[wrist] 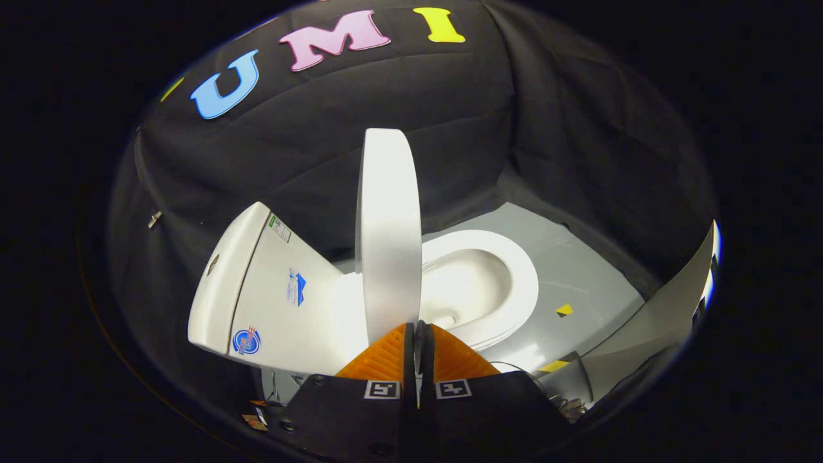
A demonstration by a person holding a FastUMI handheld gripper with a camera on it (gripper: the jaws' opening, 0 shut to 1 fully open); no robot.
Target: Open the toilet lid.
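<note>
White smooth oval lid (388,231) stands raised ahead of closed fingers (427,350).

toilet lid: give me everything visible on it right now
The toilet lid is a white, glossy, plastic-looking oval, seen nearly edge-on. It stands raised, about upright, between the tank and the open seat and bowl, its top leaning slightly toward the tank. Its lower edge sits just ahead of the gripper, whose fingers are closed together with only a thin gap; whether they pinch the lid's edge cannot be told. No marks show on it.
</note>
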